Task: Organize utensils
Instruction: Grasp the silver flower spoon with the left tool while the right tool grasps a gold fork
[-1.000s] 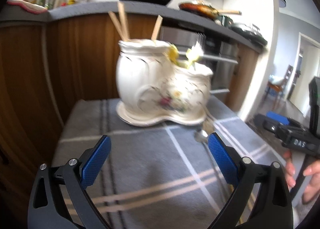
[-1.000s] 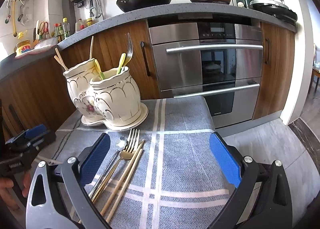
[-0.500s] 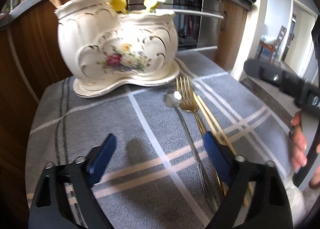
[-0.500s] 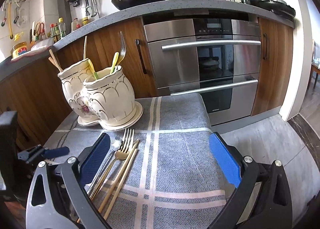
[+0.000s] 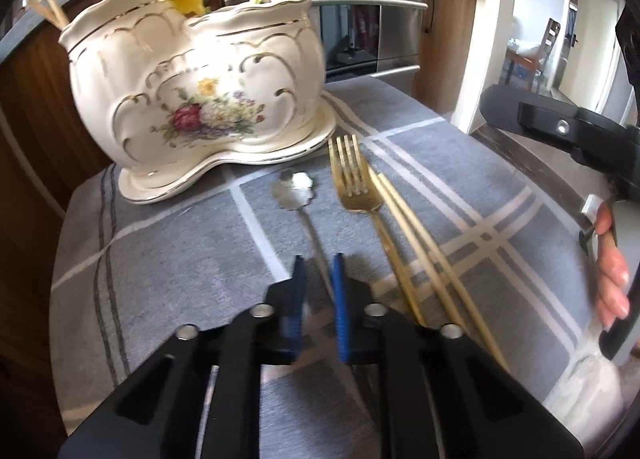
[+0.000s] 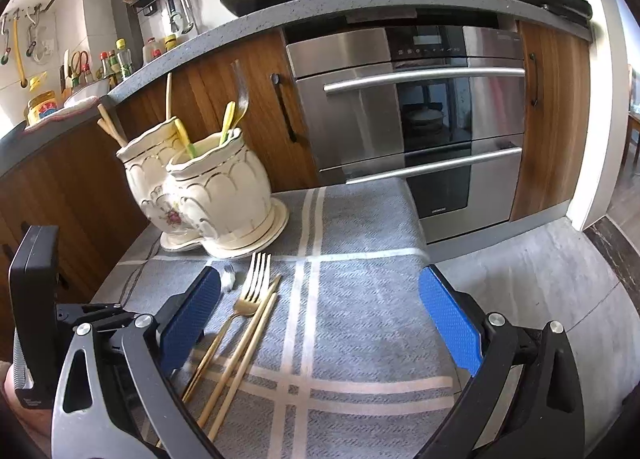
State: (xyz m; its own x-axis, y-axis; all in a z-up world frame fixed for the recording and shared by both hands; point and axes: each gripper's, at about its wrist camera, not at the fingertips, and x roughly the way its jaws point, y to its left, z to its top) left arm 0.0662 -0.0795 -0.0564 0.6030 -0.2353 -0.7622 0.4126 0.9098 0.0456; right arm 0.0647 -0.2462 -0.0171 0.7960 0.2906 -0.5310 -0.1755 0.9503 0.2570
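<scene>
Left tool (image 5: 318, 273) pinching silver spoon (image 5: 298, 189) handle, right tool (image 6: 320, 315) spread

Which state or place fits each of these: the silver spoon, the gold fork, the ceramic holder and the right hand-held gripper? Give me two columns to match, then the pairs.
Things:
1. silver spoon
2. gold fork
3. ceramic holder
4. right hand-held gripper

States or places:
A. wide open above the cloth
B. handle between the nearly closed pads of the left hand-held gripper
C. stands on a saucer at the back of the cloth
D. lies flat between the spoon and the chopsticks

Pairs: 1-B, 2-D, 3-C, 4-A
</scene>
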